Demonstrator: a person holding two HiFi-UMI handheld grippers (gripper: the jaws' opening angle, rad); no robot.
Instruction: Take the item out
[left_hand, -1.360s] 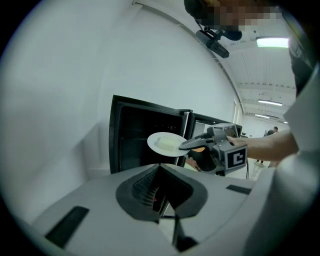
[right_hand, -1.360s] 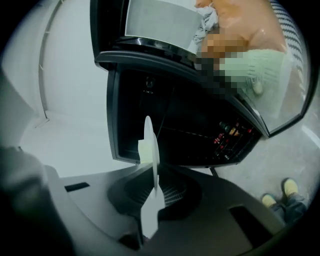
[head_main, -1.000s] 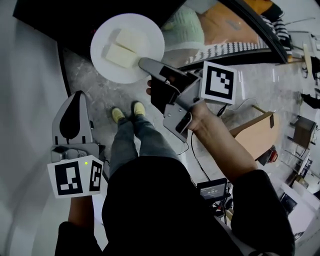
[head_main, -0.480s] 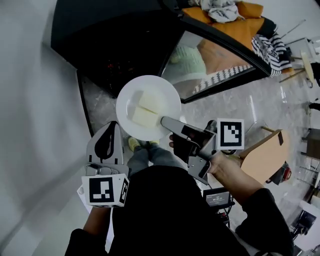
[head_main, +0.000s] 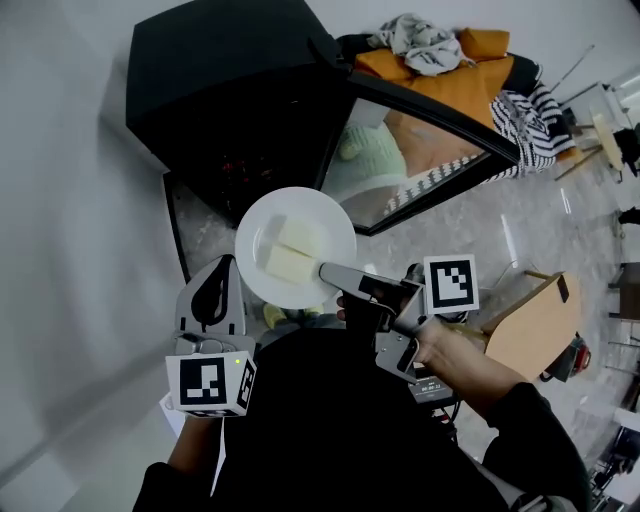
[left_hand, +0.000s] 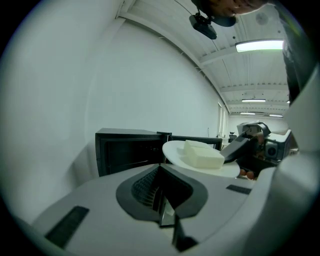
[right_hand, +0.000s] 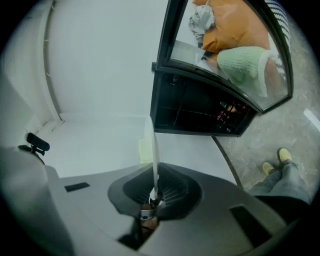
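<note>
A white plate (head_main: 300, 205) carrying two pale blocks (head_main: 293, 250) hangs in front of the black oven (head_main: 230, 90), whose glass door (head_main: 430, 150) stands open. My right gripper (head_main: 325, 270) is shut on the plate's near rim. In the right gripper view the plate (right_hand: 152, 145) stands edge-on between the jaws of the right gripper (right_hand: 152, 192), with a block (right_hand: 144, 150) showing behind it. My left gripper (head_main: 226, 262) is shut and holds nothing, just left of and below the plate. From the left gripper (left_hand: 162, 197) I see the plate (left_hand: 172, 150) and blocks (left_hand: 202, 155) ahead.
The oven's dark cavity (right_hand: 200, 110) is open ahead. Orange cushions and bunched clothes (head_main: 440, 45) lie beyond the door. A wooden seat (head_main: 530, 320) stands at the right. A white wall (head_main: 70, 200) runs along the left; the person's shoes (right_hand: 282, 156) are on the stone floor.
The plate in my right gripper has come away from the oven opening toward me. My left gripper now sits closer to the plate's left edge.
</note>
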